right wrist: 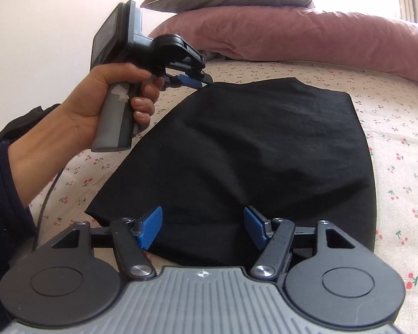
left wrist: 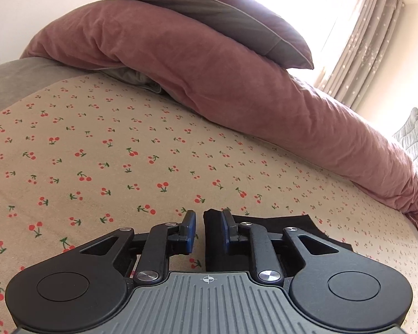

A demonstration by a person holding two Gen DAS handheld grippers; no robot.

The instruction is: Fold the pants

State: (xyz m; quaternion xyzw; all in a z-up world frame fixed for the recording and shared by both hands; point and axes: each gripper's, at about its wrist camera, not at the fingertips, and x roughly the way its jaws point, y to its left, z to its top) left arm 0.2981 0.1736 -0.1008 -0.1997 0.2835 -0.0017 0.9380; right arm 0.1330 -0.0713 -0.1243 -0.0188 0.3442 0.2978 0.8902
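Observation:
The black pants lie folded on the cherry-print bed sheet. My right gripper is open, its blue pads spread over the near edge of the pants. My left gripper, held in a hand, sits at the far left corner of the pants. In the left wrist view the left gripper has its blue pads close together with a small gap; black cloth lies against the right pad. I cannot tell whether it pinches the cloth.
A pink duvet with a pink and grey pillow on top lies across the far side of the bed. A window with curtains is behind it. A cable trails on the sheet at left.

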